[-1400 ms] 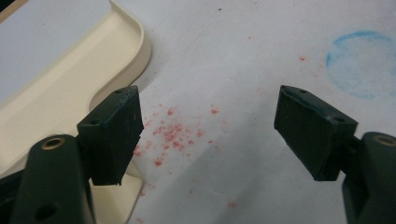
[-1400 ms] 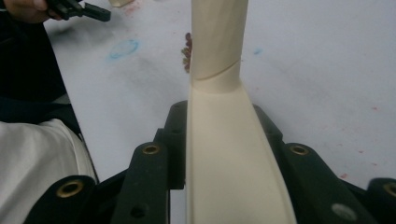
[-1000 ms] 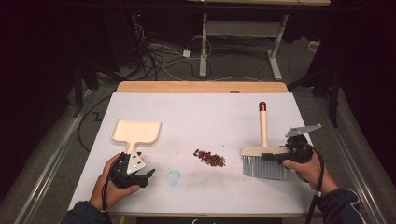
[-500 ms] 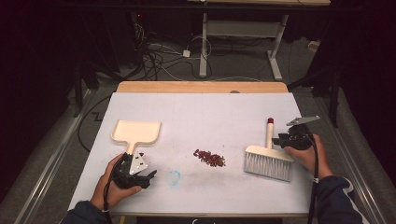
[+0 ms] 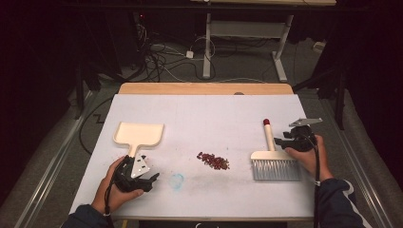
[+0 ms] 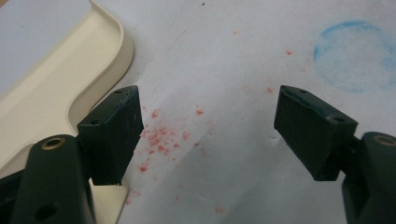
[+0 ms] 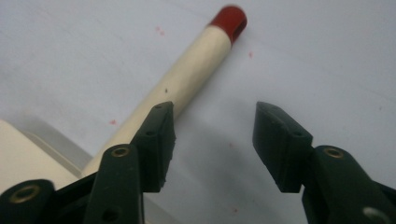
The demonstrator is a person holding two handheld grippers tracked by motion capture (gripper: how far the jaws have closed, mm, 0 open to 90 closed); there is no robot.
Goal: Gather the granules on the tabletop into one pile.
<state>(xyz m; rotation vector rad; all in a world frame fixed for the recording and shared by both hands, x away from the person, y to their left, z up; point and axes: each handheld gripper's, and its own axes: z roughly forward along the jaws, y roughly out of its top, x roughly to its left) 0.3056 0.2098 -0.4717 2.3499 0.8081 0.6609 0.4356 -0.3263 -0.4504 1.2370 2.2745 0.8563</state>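
Right tool (image 5: pixel 281 142): jaws have just been opening and are seen released, nothing between them; the gap in the right gripper view (image 7: pixel 212 140) holds only bare bench.
Brush (image 5: pixel 274 159): laid flat on the bench, its cream handle (image 7: pixel 187 88) passing just outside the right tool's left jaw, perhaps brushing it, though contact cannot be settled from this angle; red tip pointed to the far edge, bristles toward the person.
Left tool (image 5: pixel 153 179): jaws spread wide and empty, rested low over the bench near the front-left corner (image 6: pixel 208 135).
Dustpan (image 5: pixel 139 134): lain just beyond the left tool, its handle beside that tool's left jaw (image 6: pixel 56 88); pan mouth turned to the far edge.
Debris pile (image 5: pixel 213 161): small reddish heap set between the tools, left of the bristles, apart from both.
Blue ring mark (image 5: pixel 177 181): drawn just right of the left tool.
Bench (image 5: pixel 214 109): wide bare surface is left across the far half; little margin is left between the brush head and the right edge.
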